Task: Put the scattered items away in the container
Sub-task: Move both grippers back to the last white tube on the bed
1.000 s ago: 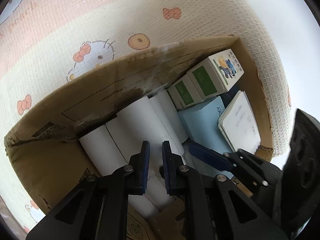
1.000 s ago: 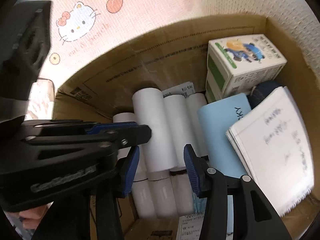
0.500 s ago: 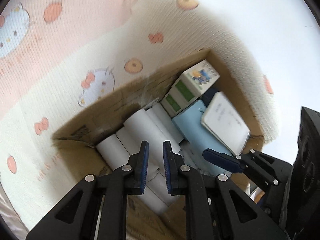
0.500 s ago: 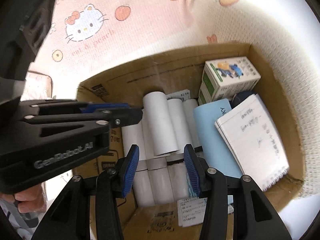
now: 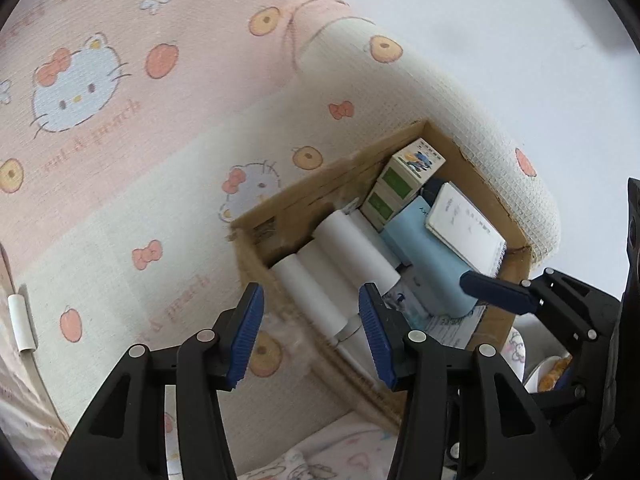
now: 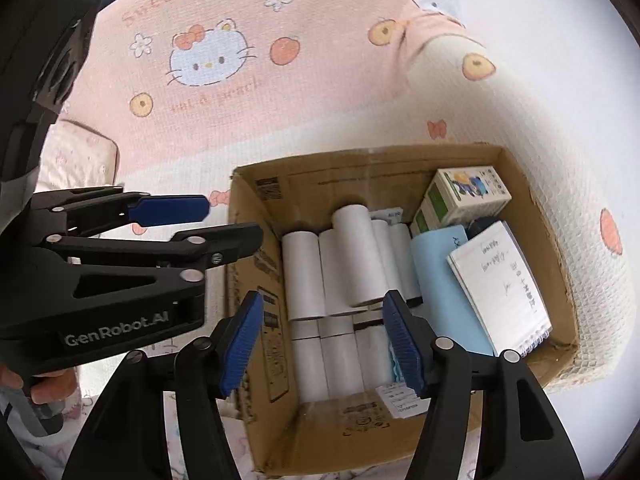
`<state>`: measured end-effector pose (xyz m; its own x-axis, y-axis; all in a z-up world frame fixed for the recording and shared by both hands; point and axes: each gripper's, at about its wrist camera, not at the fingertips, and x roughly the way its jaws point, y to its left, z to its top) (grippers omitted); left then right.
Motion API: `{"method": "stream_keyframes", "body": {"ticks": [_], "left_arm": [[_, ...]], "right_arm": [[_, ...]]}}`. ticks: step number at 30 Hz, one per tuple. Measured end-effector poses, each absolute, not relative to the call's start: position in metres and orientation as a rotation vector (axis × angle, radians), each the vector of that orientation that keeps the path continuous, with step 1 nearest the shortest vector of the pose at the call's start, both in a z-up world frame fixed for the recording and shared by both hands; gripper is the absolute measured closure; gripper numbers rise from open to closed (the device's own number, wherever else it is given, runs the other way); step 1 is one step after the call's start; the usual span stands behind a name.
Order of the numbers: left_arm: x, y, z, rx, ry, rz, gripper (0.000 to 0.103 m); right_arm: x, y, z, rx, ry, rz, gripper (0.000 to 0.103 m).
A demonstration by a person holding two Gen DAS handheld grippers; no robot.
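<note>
Two tongs hang above one open cardboard box (image 6: 400,436), both pointing down into it. Largest thing in view: a bed cover (image 6: 320,92) printed with cartoon cats and peaches, spread beneath and beyond the box. Box sits on it, directly ahead of right tongs (image 6: 322,340) and ahead-right of left tongs (image 5: 310,330). Inside the box, straight ahead of the right tongs: white paper rolls (image 6: 356,256) lying side by side in two rows, one roll riding on top. To the right of those tongs: a light blue pack (image 6: 440,280), upright against the rolls, then a spiral notepad (image 6: 496,284) with handwriting, tilted against the box's right wall. Far right corner: small green-and-white cartons (image 6: 464,196), stacked. Near wall, by the right tongs' right pad: a small printed label (image 6: 400,398). Left tongs: jaws opening, nothing between the pads. Right tongs: jaws opening, wide apart, nothing gripped; rolls show through the gap but lie below. The left tongs sit to the left of the right tongs, just beside them. Fingertips (image 6: 44,392) of a hand at the left tongs' handle, partly hidden.
</note>
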<state>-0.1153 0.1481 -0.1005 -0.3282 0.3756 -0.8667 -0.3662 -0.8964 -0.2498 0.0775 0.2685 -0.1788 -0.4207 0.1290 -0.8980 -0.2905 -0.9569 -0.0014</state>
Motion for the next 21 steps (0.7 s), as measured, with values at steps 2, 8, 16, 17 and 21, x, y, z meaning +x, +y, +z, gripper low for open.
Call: {"method": "stream_keyframes", "body": {"ticks": [2,8,16,17,21], "left_arm": [[-0.113,0.138,-0.099,-1.457,-0.012,2.260,0.049],[-0.108,0.099,-0.103,-1.429,-0.028,2.306,0.049],[-0.118,0.021,-0.132,-1.518,-0.145,2.391,0.049],[-0.118,0.007,-0.136,-1.536,-0.163,2.408,0.049],[-0.118,-0.051,-0.156,-1.609,-0.254,2.477,0.049]], "right_arm": [[0.074,0.261,-0.178,-1.526,0.196,2.438,0.041],[0.052,0.237,-0.180,-1.548,0.120,2.465,0.041],[-0.002,0.184,-0.195,-1.648,-0.013,2.548,0.041],[-0.011,0.176,-0.199,-1.668,-0.028,2.557,0.041],[-0.048,0.142,-0.216,-1.755,-0.100,2.588,0.041]]}}
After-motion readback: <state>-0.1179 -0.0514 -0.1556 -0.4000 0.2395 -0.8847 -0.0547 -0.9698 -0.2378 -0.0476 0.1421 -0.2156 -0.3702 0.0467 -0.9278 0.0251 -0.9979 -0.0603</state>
